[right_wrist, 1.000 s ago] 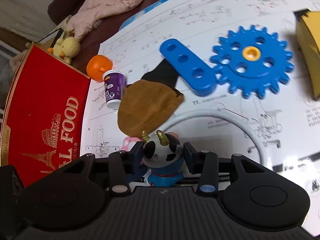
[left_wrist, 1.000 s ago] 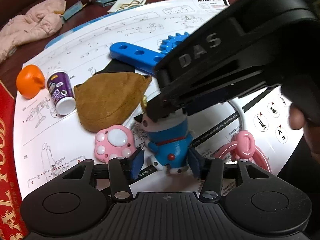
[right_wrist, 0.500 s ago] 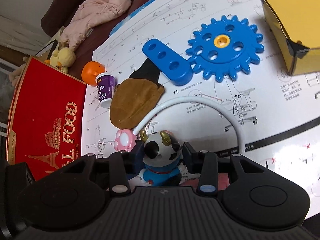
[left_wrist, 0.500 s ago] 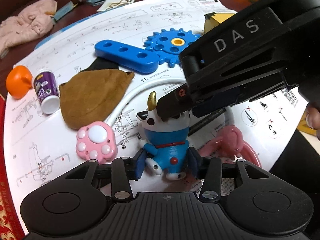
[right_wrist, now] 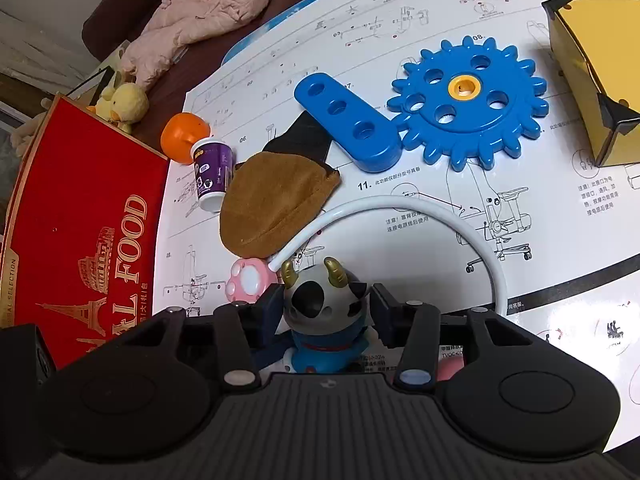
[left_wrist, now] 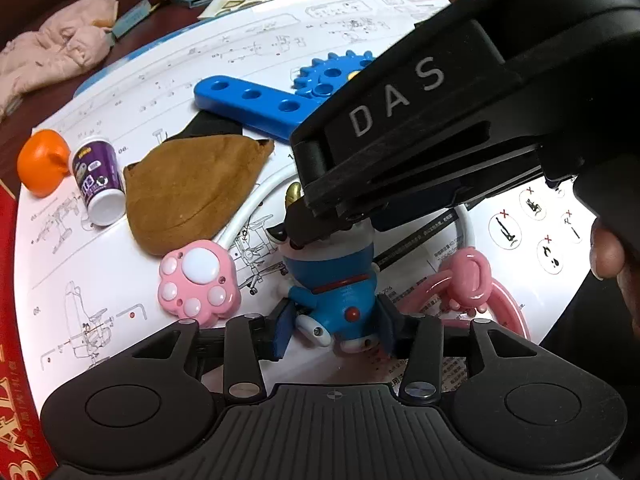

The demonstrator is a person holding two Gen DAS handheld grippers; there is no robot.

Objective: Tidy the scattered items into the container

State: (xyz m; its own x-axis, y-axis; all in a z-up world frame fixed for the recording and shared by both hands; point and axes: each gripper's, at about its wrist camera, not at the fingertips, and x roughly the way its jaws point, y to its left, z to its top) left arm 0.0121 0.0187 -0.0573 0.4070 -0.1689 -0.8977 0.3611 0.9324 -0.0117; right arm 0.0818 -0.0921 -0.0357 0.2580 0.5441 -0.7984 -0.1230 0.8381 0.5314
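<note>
The toy figure [left_wrist: 334, 288] stands between our left tongs [left_wrist: 334, 330], spread at its body, while our right tongs [right_wrist: 324, 312] flank its head, grip unclear, steadying it for lifting.

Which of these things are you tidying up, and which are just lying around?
For the job:
blue cow-hooded toy figure
pink paw-shaped toy
brown suede pouch
small purple bottle
orange ball
blue plastic gear
blue holed bar

Just lying about:
pink padded jacket
yellow plush duck
white instruction sheet
</note>
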